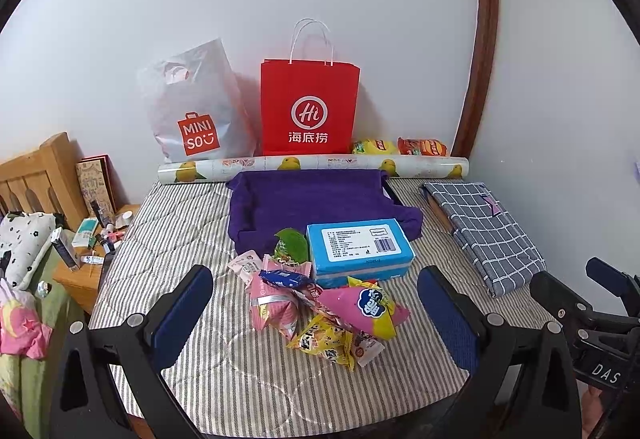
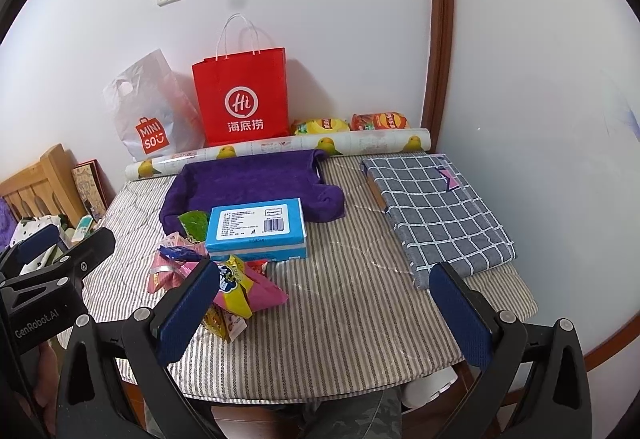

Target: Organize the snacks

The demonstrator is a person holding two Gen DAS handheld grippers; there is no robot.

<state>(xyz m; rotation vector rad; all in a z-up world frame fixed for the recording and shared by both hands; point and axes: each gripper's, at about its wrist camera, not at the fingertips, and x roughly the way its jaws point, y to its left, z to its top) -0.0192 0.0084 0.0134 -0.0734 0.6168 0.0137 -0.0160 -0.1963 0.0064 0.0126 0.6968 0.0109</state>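
A pile of snack packets (image 1: 320,311) lies on the striped table cover, pink, yellow and blue wrappers, also in the right wrist view (image 2: 224,279). A blue box (image 1: 360,251) (image 2: 256,231) rests just behind the pile, beside a green packet (image 1: 290,247). A purple cloth tray (image 1: 312,199) (image 2: 252,187) sits behind the box. My left gripper (image 1: 316,319) is open, above the near side of the pile, empty. My right gripper (image 2: 324,311) is open and empty, right of the pile.
A red paper bag (image 1: 308,107), a white Miniso bag (image 1: 192,107), a wrapped roll (image 1: 312,164) and two chip bags (image 1: 400,147) stand along the wall. A folded checked cloth (image 1: 484,231) lies at the right. A cluttered nightstand (image 1: 88,251) is at the left.
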